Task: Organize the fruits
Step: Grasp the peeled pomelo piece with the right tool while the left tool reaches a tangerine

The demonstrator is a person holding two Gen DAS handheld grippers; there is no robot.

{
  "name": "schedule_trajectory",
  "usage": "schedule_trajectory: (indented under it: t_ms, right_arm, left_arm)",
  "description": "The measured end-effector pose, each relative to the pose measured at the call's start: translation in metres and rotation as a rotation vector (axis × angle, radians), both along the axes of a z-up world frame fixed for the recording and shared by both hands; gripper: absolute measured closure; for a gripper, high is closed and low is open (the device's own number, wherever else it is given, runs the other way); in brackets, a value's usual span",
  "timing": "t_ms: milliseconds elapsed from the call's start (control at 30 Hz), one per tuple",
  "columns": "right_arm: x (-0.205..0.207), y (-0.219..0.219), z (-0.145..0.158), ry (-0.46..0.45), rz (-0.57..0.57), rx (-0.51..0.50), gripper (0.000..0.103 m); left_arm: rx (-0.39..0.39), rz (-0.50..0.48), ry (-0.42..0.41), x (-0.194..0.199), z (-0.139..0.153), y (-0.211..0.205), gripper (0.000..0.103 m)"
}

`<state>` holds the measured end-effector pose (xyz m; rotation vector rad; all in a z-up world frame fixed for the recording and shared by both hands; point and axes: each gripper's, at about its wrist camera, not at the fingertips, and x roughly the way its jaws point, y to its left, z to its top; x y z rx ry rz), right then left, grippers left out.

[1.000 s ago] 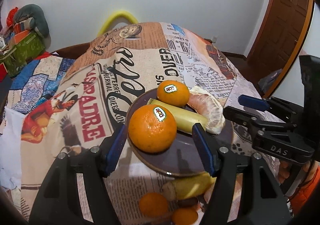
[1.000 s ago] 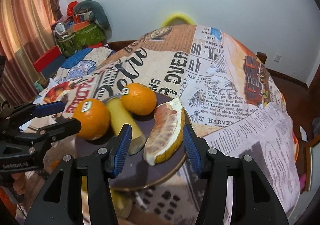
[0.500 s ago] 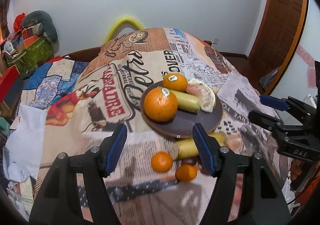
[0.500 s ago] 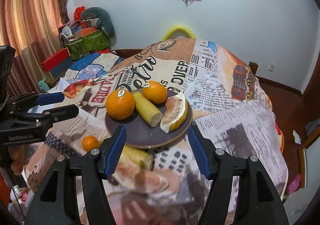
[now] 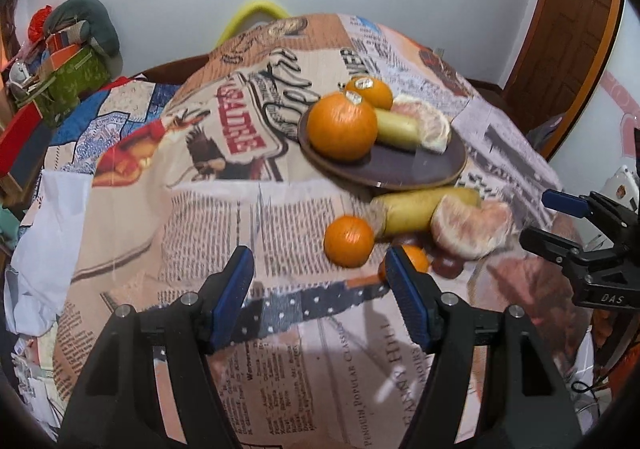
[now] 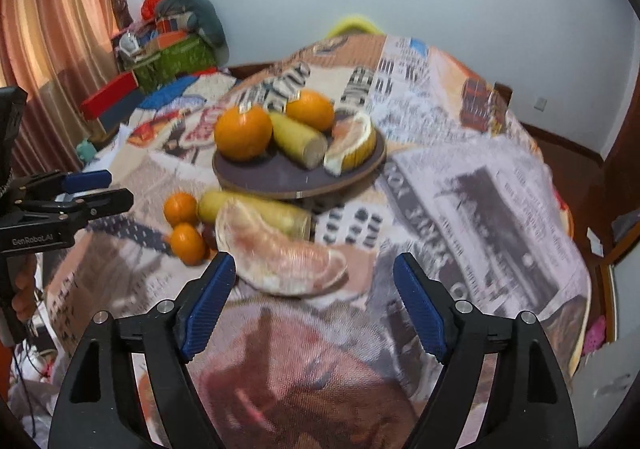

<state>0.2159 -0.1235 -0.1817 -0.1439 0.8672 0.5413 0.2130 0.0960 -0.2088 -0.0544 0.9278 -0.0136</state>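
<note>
Pulled both grippers back from the plate [image 5: 420, 169] and it now sits on the table [image 5: 248, 209] with two oranges, a banana piece and a pomelo wedge on it. My right gripper [image 6: 312, 305] jaws have just been opening and stand apart with nothing between them; left gripper [image 5: 320, 289] is apart and empty too. So I'd say the plate's delivered, and the loose pomelo wedge [image 6: 280, 253] and small oranges [image 6: 182, 225] in front are next

Left gripper [image 5: 320, 289] open, right gripper [image 6: 314, 297] opening, empty
</note>
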Motion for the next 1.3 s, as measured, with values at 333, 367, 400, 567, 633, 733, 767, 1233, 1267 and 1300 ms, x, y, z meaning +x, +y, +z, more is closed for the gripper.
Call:
schedule_trajectory:
  t_ms: [333, 367, 400, 567, 633, 733, 767, 1233, 1267, 1300]
  right_arm:
    - [0.016, 0.013, -0.031, 0.075, 0.045, -0.029, 0.024]
    - [0.016, 0.014, -0.032, 0.086, 0.056, -0.020, 0.024]
    - [0.016, 0.015, -0.033, 0.097, 0.069, -0.006, 0.024]
    - [0.011, 0.018, -0.033, 0.101, 0.101, 0.010, 0.029]
    - [0.009, 0.017, -0.031, 0.090, 0.102, 0.011, 0.034]
    - [0.007, 0.011, -0.028, 0.079, 0.094, 0.028, 0.048]
    - [0.008, 0.007, -0.027, 0.085, 0.089, 0.041, 0.053]
    - [-0.025, 0.002, -0.006, 0.075, 0.169, 0.098, 0.077]
    - [-0.029, 0.005, -0.005, 0.074, 0.183, 0.102, 0.077]
    - [-0.032, 0.008, -0.005, 0.074, 0.198, 0.105, 0.077]
  left_arm:
    - [-0.018, -0.036, 0.022, 0.016, -0.024, -0.003, 0.051]
    - [-0.019, -0.039, 0.028, 0.019, -0.026, -0.004, 0.053]
    - [-0.020, -0.042, 0.032, 0.021, -0.028, -0.004, 0.055]
    - [-0.035, -0.060, 0.040, 0.029, -0.035, -0.010, 0.056]
    - [-0.032, -0.063, 0.042, 0.032, -0.037, -0.013, 0.058]
    - [-0.046, -0.065, 0.048, 0.037, -0.041, -0.015, 0.065]
    - [-0.056, -0.065, 0.047, 0.038, -0.040, -0.015, 0.067]
    - [-0.044, -0.050, 0.017, 0.000, -0.020, -0.010, 0.068]
    - [-0.044, -0.053, 0.017, -0.004, -0.019, -0.010, 0.068]
    - [-0.044, -0.057, 0.019, -0.009, -0.019, -0.010, 0.068]
